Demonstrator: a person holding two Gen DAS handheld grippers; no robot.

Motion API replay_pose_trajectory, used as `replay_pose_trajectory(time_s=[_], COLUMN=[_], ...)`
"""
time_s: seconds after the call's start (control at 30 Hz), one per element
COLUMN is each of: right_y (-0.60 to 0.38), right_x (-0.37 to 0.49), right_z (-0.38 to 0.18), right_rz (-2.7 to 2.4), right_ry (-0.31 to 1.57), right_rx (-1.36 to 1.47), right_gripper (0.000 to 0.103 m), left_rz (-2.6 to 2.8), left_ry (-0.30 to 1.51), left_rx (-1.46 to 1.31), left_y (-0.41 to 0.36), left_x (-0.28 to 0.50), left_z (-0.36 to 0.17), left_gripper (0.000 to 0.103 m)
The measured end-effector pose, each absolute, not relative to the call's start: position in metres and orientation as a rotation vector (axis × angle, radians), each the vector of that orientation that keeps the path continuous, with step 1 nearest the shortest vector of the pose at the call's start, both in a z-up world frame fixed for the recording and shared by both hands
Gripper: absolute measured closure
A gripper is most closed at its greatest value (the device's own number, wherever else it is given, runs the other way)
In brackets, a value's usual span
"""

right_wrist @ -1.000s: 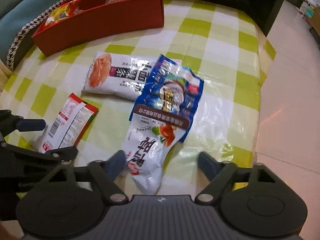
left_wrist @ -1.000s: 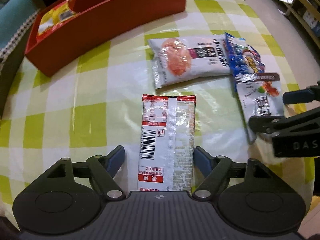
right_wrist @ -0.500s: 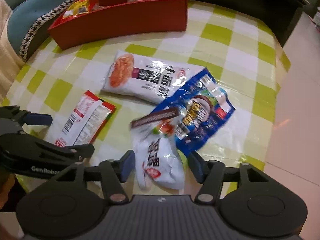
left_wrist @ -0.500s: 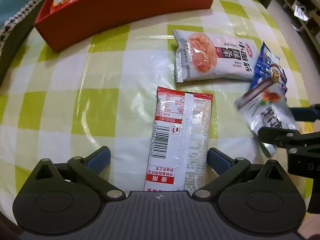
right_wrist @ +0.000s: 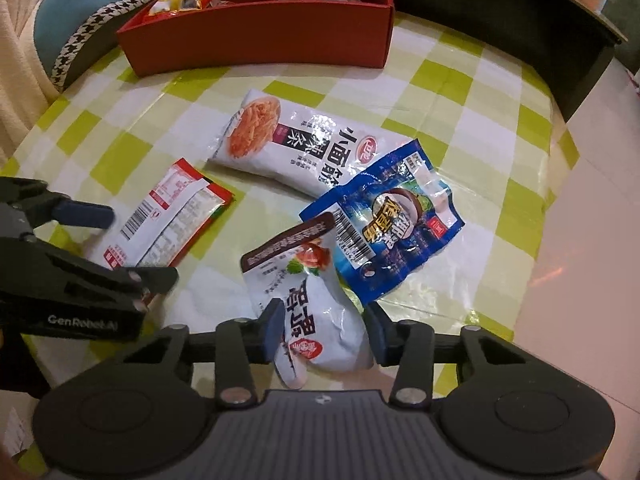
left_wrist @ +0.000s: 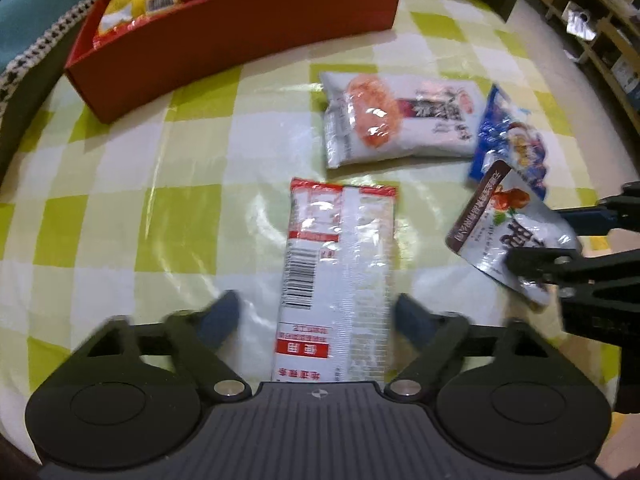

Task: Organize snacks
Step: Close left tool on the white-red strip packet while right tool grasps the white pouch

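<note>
My right gripper [right_wrist: 324, 326] is shut on a white snack pouch with a brown top band [right_wrist: 308, 300] and holds it lifted and tilted; the pouch also shows in the left wrist view [left_wrist: 512, 236]. My left gripper [left_wrist: 316, 314] is open, its fingers either side of a red-and-white packet [left_wrist: 340, 276] lying back-up on the checked tablecloth; that packet also shows in the right wrist view [right_wrist: 168, 216]. A white noodle-snack bag [right_wrist: 296, 148] and a blue packet [right_wrist: 392, 224] lie on the table. A red box [right_wrist: 260, 32] with snacks inside stands at the back.
The table edge drops to the floor on the right [right_wrist: 580, 240]. A blue cushion with a houndstooth trim [right_wrist: 80, 40] lies behind the box at the left. Shelves [left_wrist: 600, 20] stand at the far right.
My right gripper has closed on the white pouch and lifted it off the blue packet. My left gripper has narrowed around the red-and-white packet, which still lies flat.
</note>
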State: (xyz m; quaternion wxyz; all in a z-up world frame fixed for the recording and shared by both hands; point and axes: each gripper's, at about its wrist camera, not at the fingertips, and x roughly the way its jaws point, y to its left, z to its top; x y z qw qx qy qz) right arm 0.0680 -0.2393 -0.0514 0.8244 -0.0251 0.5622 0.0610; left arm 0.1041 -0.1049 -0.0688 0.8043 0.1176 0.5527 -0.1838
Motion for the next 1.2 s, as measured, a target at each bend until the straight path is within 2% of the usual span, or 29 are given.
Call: replay_pose_trajectory(time_s=[0.1,0.2,0.37,0.53,0.6,0.7,0.77,0.83,0.9,0.97,1.1,1.2], right_y=[-0.239,-0.242,-0.247,-0.248,-0.245,-0.240,-0.239,-0.239,-0.238,-0.237,-0.237,-0.234], right_x=[0.065,0.062,0.065,0.069,0.069,0.067,0.066,0.065,0.063,0.061,0.059,0.058], right_z=[-0.048,-0.041,-0.042,-0.045,-0.047,-0.053,-0.054,-0.052,-0.049,-0.046,-0.036,-0.035], right_rz=[0.139,0.141,0.125,0.127,0.127,0.145,0.149,0.154,0.159,0.164,0.178,0.181], right_ry=[1.186,1.169,1.171,1.174,1.184,1.208,1.196,1.196,1.194,1.182,1.166,1.165], right_rx=[-0.050,-0.022,0.005,0.004,-0.014,-0.046,-0.057,-0.059,-0.060,-0.058,-0.026,-0.039], right_gripper=[0.055,0.065,0.066,0.059,0.057,0.056,0.055,0.056,0.057,0.059,0.071,0.071], left_rz=[-0.382,-0.384,-0.386,-0.378,-0.393,-0.395,-0.396,-0.371,-0.365,-0.342,-0.340,-0.352], left_ry=[1.186,1.196,1.203,1.236,1.230,1.206,1.209,1.205,1.220,1.226,1.224,1.219], left_rx=[0.227,0.187,0.180,0.118,0.157,0.272,0.260,0.242,0.177,0.137,0.143,0.154], left_y=[-0.102,-0.097,-0.098,-0.095,-0.103,-0.117,-0.115,-0.109,-0.097,-0.089,-0.085,-0.088], left_x=[0.104,0.108,0.110,0.119,0.115,0.101,0.098,0.099,0.105,0.110,0.108,0.102], left_z=[-0.065,-0.062,-0.063,-0.066,-0.069,-0.073,-0.073,-0.069,-0.065,-0.063,-0.062,-0.059], left_gripper=[0.043,0.048,0.048,0.031,0.020,0.018,0.022,0.040,0.048,0.049,0.050,0.050])
